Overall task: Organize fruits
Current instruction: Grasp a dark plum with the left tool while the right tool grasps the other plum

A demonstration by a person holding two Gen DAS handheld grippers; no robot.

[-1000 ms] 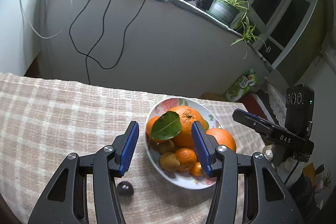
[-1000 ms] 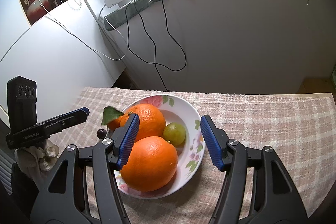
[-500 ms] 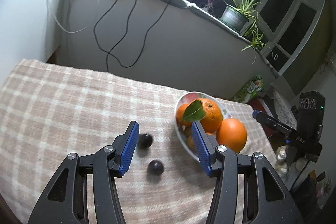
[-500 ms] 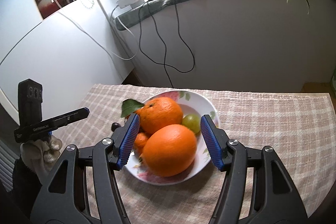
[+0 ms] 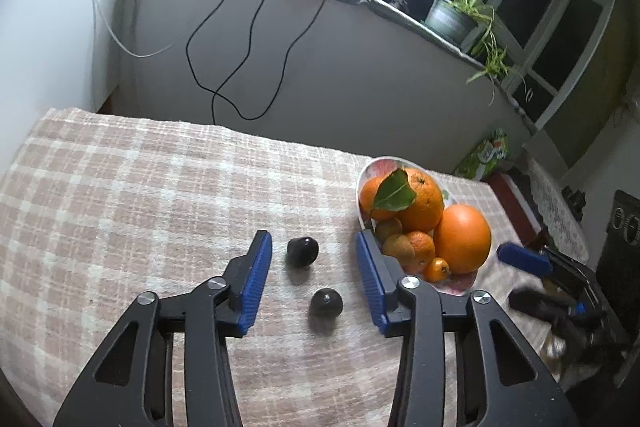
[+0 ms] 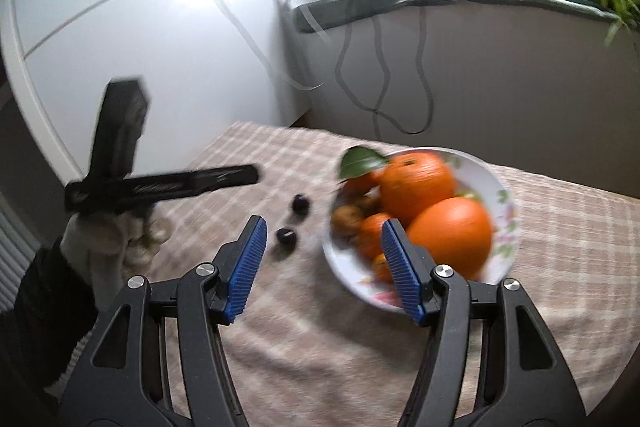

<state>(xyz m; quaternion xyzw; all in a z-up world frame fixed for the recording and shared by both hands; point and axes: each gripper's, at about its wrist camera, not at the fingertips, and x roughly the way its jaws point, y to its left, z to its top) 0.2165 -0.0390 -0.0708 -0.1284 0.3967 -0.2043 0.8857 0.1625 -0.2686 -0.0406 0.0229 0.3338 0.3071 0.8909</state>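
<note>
Hovering over the checked tablecloth [image 5: 120, 195], the left gripper [image 5: 314, 259] points down at two small dark fruits that lie loose outside the bowl. Its jaws have just been closing, yet they stand apart and empty, the blue pads touching nothing. The nearer dark fruit [image 5: 326, 303] sits between the jaws, a little toward the right one; the farther dark fruit [image 5: 303, 251] lies level with the fingertips, closer to the left one. Both rest on the cloth, apart from each other. My reading is that the gripper is lined up this way to pinch one of them and carry it to the bowl.

The right gripper [image 6: 320, 247] hangs above the same cloth, its picture blurred. Its jaws have also just been narrowing, and they too are parted with nothing in them. Only cloth lies between them; the two dark fruits sit just beyond its left fingertip.

Past the left gripper's right jaw stands the flowered bowl [image 5: 366, 171], heaped with a large orange [image 5: 462, 239], a leafed orange [image 5: 420, 199] behind it, and smaller tangerines and brownish fruits at the front. With the bowl this full, a small fruit would likely need a low gap to avoid rolling off.
</note>
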